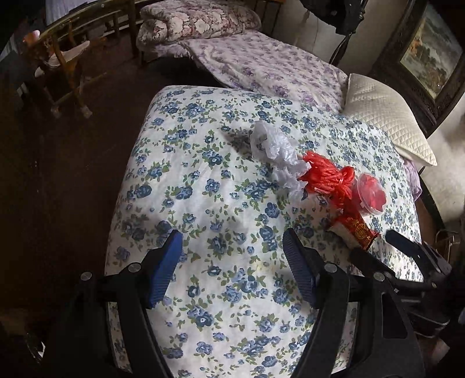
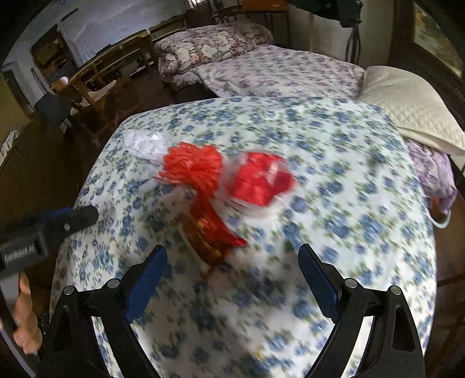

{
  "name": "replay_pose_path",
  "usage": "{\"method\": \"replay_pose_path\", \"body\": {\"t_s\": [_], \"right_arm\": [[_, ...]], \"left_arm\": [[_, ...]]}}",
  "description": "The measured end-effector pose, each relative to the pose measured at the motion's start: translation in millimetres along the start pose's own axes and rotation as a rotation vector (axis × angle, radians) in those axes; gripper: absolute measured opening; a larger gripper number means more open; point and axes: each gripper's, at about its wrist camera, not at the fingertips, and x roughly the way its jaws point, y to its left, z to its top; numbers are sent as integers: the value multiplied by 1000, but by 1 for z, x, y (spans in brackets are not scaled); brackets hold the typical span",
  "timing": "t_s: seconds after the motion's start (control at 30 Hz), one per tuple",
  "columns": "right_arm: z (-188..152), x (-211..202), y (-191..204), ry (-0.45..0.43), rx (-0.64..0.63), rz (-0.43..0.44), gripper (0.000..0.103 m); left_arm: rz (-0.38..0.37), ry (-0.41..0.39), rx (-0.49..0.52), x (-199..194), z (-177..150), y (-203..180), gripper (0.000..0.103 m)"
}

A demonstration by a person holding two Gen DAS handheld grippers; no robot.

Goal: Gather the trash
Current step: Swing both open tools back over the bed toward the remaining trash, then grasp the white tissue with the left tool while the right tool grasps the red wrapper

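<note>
Trash lies on a blue-flowered bed cover [image 1: 221, 180]. A crumpled white plastic bag [image 1: 273, 151] lies beside a red mesh bundle [image 1: 328, 177], a clear cup with red pieces [image 1: 372, 194] and a red-and-gold packet [image 1: 357, 229]. My left gripper [image 1: 232, 261] is open and empty, short of the pile. My right gripper [image 2: 232, 279] is open and empty, just short of the packet [image 2: 209, 235]; this view is blurred. The mesh [image 2: 191, 168], cup [image 2: 258, 180] and white bag [image 2: 145, 145] show there too. The right gripper also shows in the left wrist view [image 1: 407, 250].
A quilted white pillow [image 1: 386, 116] lies at the bed's far right. A purple-flowered bed [image 1: 261, 67] with a folded quilt [image 1: 197, 23] stands beyond. Wooden chairs [image 1: 64, 61] stand on the dark floor at left. A framed picture [image 1: 430, 49] leans at right.
</note>
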Motion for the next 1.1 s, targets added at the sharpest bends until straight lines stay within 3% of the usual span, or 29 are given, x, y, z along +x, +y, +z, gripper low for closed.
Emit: {"method": "replay_pose_path", "body": {"t_s": [0.1, 0.2, 0.27, 0.33, 0.53, 0.7, 0.83, 0.87, 0.93, 1.1], "right_arm": [[7, 10, 14, 6, -37, 7, 89], [11, 16, 24, 19, -76, 16, 72], [10, 18, 29, 26, -98, 12, 44], [7, 14, 31, 27, -115, 20, 38], [-10, -10, 26, 28, -138, 31, 35], [-29, -41, 1, 6, -54, 36, 35], [-42, -60, -18, -28, 19, 69, 31], [-45, -62, -23, -31, 41, 84, 26], [-46, -62, -28, -24, 52, 100, 18], [-45, -54, -37, -18, 65, 118, 21]], "left_arm": [[1, 0, -7, 1, 1, 4, 70], [0, 1, -20, 3, 3, 9, 70], [1, 0, -27, 4, 4, 10, 70], [1, 1, -31, 5, 5, 11, 70], [-2, 2, -34, 6, 5, 11, 70], [-35, -20, -67, 3, 9, 10, 70], [-111, -39, -143, 3, 31, 7, 70], [-112, -40, -149, 5, 36, 5, 70], [-82, -34, -139, 14, 51, -2, 70], [-21, -3, -126, 42, 73, -17, 70]]}}
